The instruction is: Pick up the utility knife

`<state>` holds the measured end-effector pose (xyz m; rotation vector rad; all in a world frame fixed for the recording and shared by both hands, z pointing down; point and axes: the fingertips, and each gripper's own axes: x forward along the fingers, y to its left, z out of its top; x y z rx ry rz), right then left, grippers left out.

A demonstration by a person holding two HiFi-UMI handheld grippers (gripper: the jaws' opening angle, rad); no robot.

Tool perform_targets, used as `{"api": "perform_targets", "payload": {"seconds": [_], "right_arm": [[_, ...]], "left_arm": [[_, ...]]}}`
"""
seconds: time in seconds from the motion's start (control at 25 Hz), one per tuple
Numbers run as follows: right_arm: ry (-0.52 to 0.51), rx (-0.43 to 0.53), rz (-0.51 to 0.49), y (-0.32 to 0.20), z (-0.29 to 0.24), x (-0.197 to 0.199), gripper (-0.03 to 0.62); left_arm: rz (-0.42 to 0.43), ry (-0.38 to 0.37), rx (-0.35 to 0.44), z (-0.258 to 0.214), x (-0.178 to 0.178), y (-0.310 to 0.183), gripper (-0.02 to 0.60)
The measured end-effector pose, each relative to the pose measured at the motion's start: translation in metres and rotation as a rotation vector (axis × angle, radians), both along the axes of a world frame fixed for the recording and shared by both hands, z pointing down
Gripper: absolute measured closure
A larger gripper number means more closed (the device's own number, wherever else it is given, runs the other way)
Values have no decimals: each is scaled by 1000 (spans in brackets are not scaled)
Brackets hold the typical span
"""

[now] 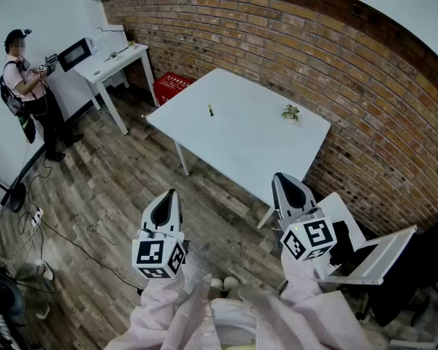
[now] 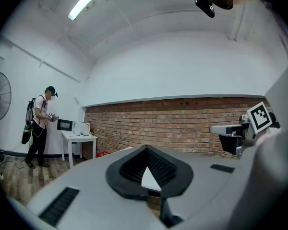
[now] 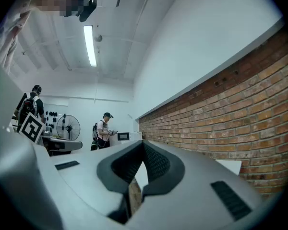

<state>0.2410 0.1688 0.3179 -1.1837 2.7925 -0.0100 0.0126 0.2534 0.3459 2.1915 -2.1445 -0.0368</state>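
Note:
The utility knife point(image 1: 210, 110), a small dark sliver, lies on the white table point(image 1: 241, 148) toward its far left part. Both grippers hang in the air well short of the table, above the wooden floor, and point level toward it. In the head view my left gripper point(image 1: 171, 194) has its jaws together with nothing between them. My right gripper point(image 1: 280, 176) is likewise shut and empty. In the left gripper view the left gripper point(image 2: 146, 149) points at the brick wall, with the right gripper point(image 2: 229, 130) off to its right. The right gripper view has the right gripper point(image 3: 143, 144) aimed along that wall.
A small green object point(image 1: 290, 112) lies on the table's far right. A brick wall point(image 1: 336, 64) runs behind it. At far left a person point(image 1: 31, 90) stands by a small white desk point(image 1: 109, 63) with a microwave point(image 1: 74, 52). A red crate point(image 1: 173, 86) sits on the floor; a white chair point(image 1: 365, 257) stands at my right.

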Motion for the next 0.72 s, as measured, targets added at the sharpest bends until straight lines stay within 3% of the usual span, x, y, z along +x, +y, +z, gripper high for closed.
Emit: {"api": "perform_targets", "payload": {"seconds": [0.72], "right_arm": [[-2, -53, -29, -20, 20, 11, 588]], "left_arm": [[-48, 7, -12, 7, 9, -5, 591]]}}
